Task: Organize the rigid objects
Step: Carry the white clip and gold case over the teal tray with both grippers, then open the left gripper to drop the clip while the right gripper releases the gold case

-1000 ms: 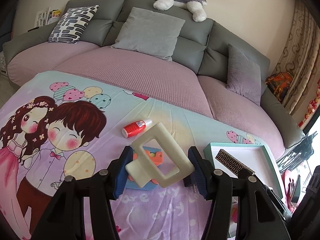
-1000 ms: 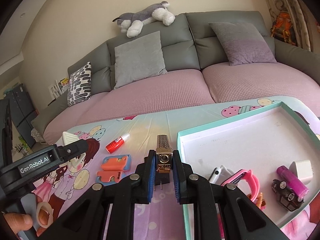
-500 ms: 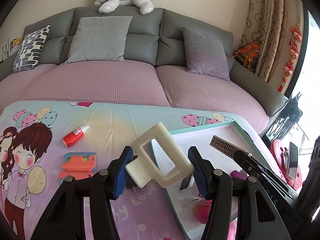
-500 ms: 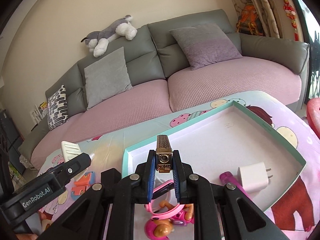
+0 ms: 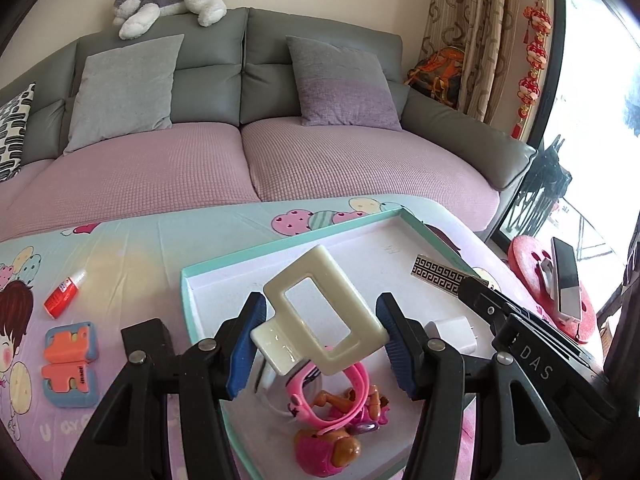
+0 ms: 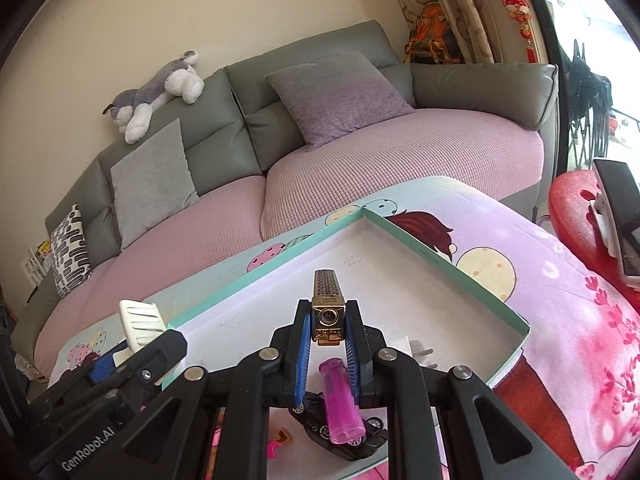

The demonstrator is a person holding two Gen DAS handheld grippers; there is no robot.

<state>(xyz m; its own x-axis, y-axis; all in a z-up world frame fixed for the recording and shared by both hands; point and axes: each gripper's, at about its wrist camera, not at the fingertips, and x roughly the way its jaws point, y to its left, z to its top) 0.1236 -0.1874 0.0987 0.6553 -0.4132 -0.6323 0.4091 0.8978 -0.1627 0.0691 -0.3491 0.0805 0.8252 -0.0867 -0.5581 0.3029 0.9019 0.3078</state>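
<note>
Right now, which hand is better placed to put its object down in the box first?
Right, probably. The right tool holds the gold lighter over bare floor of the teal box. The left tool holds the cream hair clip above the pink watch.

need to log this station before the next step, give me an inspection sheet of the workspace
surface: cartoon-print cloth over the table.
job's things: teal-rimmed tray holds white charger, pink watch, purple lighter, toy car.
clutter: red glue bottle and orange-blue block lie on the cloth outside the tray.
grippers: left gripper shut on cream hair clip; right gripper shut on gold lighter; both over the tray.
cables: nothing seen.
surroundings: sofa, plush dog, red stool.
</note>
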